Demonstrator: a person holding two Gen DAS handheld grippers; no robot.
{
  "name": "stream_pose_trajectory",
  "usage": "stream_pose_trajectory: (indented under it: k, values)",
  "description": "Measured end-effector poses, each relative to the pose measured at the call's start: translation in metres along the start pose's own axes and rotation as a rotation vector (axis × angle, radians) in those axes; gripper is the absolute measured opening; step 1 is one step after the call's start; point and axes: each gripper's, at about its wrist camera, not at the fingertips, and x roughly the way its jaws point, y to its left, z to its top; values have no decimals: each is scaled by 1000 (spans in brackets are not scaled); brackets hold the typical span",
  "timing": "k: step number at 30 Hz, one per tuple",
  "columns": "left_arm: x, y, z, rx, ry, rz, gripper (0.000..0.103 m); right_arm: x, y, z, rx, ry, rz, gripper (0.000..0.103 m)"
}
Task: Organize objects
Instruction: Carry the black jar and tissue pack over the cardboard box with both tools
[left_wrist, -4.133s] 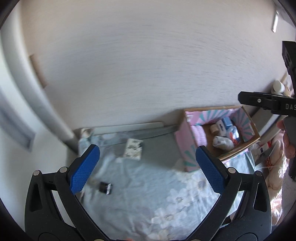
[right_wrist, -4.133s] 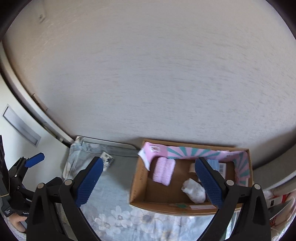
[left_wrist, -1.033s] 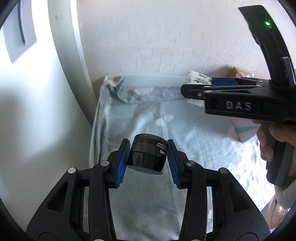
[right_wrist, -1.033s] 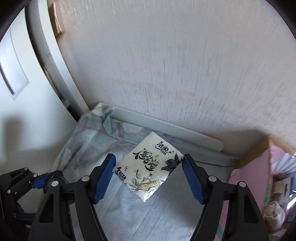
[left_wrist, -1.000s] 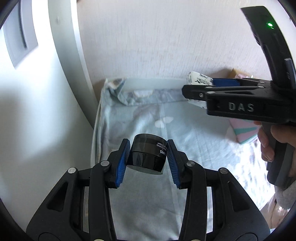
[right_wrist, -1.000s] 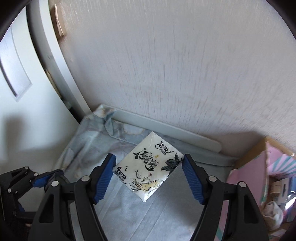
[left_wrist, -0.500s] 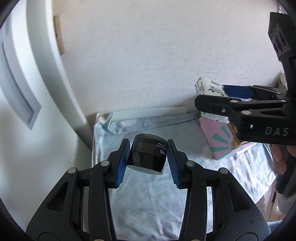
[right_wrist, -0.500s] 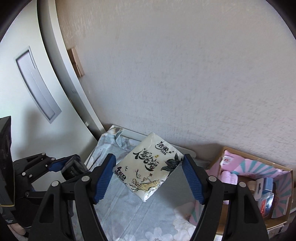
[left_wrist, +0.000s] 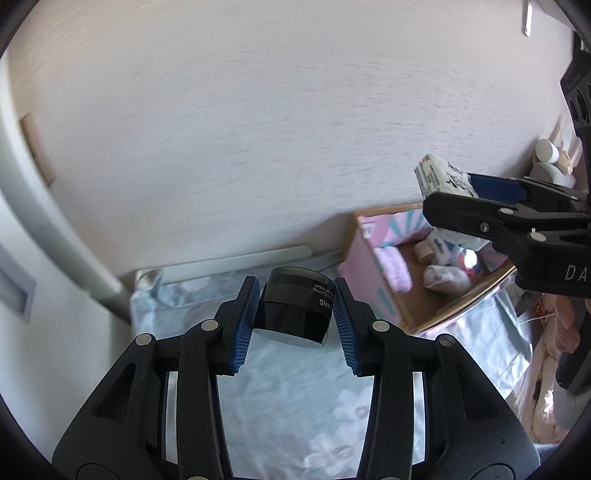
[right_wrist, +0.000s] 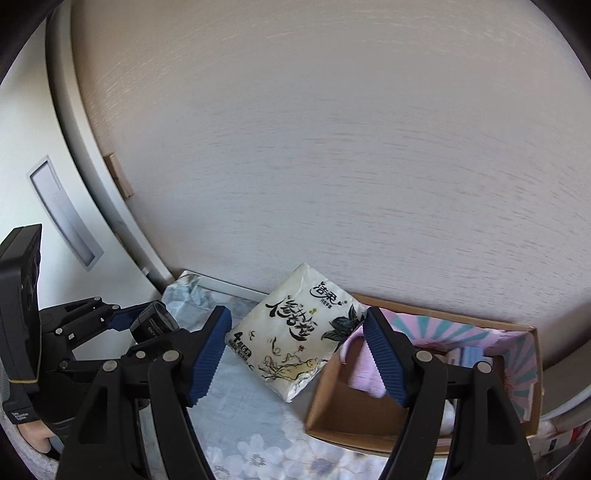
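My left gripper (left_wrist: 294, 319) is shut on a black cream jar (left_wrist: 295, 306) and holds it in the air above the floral bed sheet (left_wrist: 295, 413). My right gripper (right_wrist: 297, 350) is shut on a white tissue pack (right_wrist: 295, 328) with black ink drawings, held just left of the open cardboard box (right_wrist: 369, 421). In the left wrist view the tissue pack (left_wrist: 441, 177) and the right gripper (left_wrist: 480, 206) hang over the box (left_wrist: 391, 295). The jar (right_wrist: 155, 325) and the left gripper (right_wrist: 110, 321) show at the left of the right wrist view.
The box holds a pink cloth (left_wrist: 393, 267), a white bundle (left_wrist: 443, 277) and small packets. A pale wall (left_wrist: 258, 129) runs behind the bed. A white door frame (right_wrist: 85, 166) stands at the left. Clutter lies at the right of the bed (left_wrist: 546, 325).
Both grippers have risen and moved right toward the box, each still holding its object. The tissue pack now hangs near the box's left edge.
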Motion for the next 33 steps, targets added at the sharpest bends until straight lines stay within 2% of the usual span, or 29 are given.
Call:
stream_pose_trajectory:
  k: [4, 20, 27, 28, 33]
  values:
    - [17, -29, 13, 31, 5, -31, 37, -20, -29, -2, 28, -1, -34, 70]
    - [79, -141, 40, 117, 65, -121, 37, -35, -131, -23, 155, 21, -135, 70]
    - [119, -168, 39, 113, 119, -137, 37, -18, -162, -34, 175, 68, -140, 70]
    - [124, -172, 38, 106, 128, -141, 37, -31, -177, -35, 176, 74, -139, 69]
    - [149, -182, 28, 90, 175, -143, 37, -15, -197, -43, 183, 110, -129, 69]
